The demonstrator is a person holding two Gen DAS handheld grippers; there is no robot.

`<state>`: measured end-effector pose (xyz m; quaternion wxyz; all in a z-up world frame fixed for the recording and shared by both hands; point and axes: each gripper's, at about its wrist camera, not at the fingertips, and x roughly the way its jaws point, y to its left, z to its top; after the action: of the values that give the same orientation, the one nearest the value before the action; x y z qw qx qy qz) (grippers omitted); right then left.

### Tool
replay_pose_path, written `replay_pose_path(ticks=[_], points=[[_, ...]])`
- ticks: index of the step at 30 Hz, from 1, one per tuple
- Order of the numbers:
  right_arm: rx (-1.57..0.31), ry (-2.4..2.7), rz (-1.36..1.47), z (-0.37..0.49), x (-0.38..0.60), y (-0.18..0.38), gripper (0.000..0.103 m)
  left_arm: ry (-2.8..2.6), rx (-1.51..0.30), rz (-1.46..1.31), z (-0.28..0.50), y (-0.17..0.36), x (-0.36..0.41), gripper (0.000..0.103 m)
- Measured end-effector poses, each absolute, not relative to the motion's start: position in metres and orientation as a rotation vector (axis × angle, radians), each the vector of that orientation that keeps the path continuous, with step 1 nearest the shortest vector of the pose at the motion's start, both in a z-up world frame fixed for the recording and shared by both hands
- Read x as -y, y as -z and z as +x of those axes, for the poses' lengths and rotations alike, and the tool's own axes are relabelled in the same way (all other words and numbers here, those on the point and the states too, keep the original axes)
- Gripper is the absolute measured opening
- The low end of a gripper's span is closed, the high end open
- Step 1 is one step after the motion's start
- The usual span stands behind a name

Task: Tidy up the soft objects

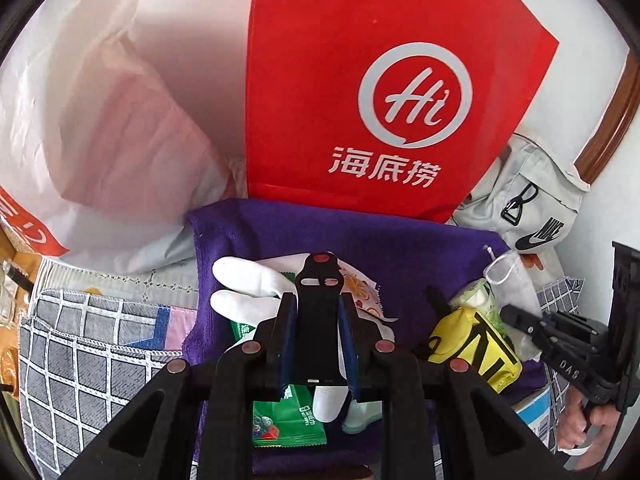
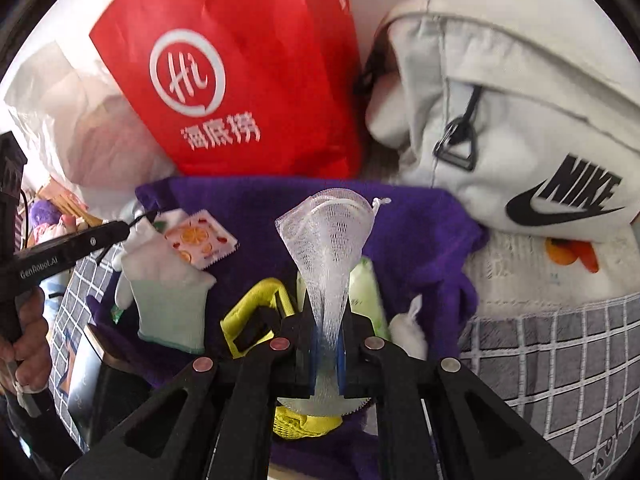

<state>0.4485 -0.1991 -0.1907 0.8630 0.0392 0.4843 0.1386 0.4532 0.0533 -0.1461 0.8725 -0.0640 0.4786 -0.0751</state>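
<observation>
Mesh pouch (image 2: 328, 256) pinched in right gripper (image 2: 326, 344), purple towel (image 2: 400, 220) beneath

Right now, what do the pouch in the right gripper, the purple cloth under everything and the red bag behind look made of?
The white mesh pouch, pinched in the right gripper, looks like soft synthetic netting: open weave, see-through, drawstring at the top. The purple towel looks like microfibre terry: fuzzy, matte pile. The red Haidilao bag seems to be non-woven fabric or coated paper: smooth, stiff creases, printed logo.

Glove (image 2: 168, 300) & sachet (image 2: 200, 240) on towel (image 2: 400, 220); bag (image 2: 240, 80) behind, backpack (image 2: 520, 120) to its right.
</observation>
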Motion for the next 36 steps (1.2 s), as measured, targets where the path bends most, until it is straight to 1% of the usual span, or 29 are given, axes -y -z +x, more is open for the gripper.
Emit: replay_pose_path(ticks=[3,8,11,12,13,17,19,21,23,25,28,31,33,35,36], points=[[-1.048,-0.277,0.066,0.451,0.194,0.198,0.011,0.158,-1.015,-0.142,0.455,0.150,-0.053,0.020],[-1.074,-0.268,0.050,0.451,0.191,0.203,0.012,0.161,-1.037,-0.150,0.457,0.156,-0.053,0.020],[-1.067,-0.261,0.047,0.450,0.191,0.200,0.030,0.183,-1.046,-0.167,0.458,0.156,-0.053,0.021],[-1.062,-0.264,0.052,0.450,0.191,0.199,0.042,0.186,-1.048,-0.170,0.458,0.156,-0.052,0.021],[-1.056,-0.269,0.059,0.450,0.191,0.198,0.049,0.184,-1.050,-0.176,0.457,0.157,-0.053,0.021],[-1.043,-0.278,0.066,0.446,0.192,0.191,0.051,0.189,-1.060,-0.195,0.457,0.159,-0.054,0.021],[-1.041,-0.282,0.072,0.445,0.192,0.188,0.057,0.185,-1.062,-0.199,0.456,0.157,-0.055,0.021],[-1.036,-0.279,0.082,0.444,0.195,0.185,0.061,0.179,-1.063,-0.208,0.455,0.155,-0.058,0.026],[-1.028,-0.283,0.092,0.442,0.195,0.181,0.062,0.171,-1.060,-0.210,0.454,0.151,-0.060,0.039],[-1.026,-0.291,0.097,0.440,0.195,0.178,0.067,0.130,-1.048,-0.190,0.452,0.147,-0.061,0.042],[-1.009,-0.285,0.101,0.437,0.194,0.173,0.071,0.106,-1.045,-0.166,0.449,0.142,-0.060,0.043],[-0.983,-0.279,0.100,0.430,0.194,0.162,0.072,0.115,-1.039,-0.154,0.443,0.133,-0.054,0.045],[-0.957,-0.280,0.107,0.423,0.194,0.152,0.073,0.111,-1.023,-0.133,0.436,0.125,-0.048,0.051],[-0.934,-0.285,0.119,0.414,0.193,0.141,0.077,0.113,-1.021,-0.135,0.430,0.120,-0.044,0.054],[-0.924,-0.286,0.123,0.408,0.193,0.137,0.081,0.105,-1.034,-0.135,0.425,0.118,-0.043,0.054]])
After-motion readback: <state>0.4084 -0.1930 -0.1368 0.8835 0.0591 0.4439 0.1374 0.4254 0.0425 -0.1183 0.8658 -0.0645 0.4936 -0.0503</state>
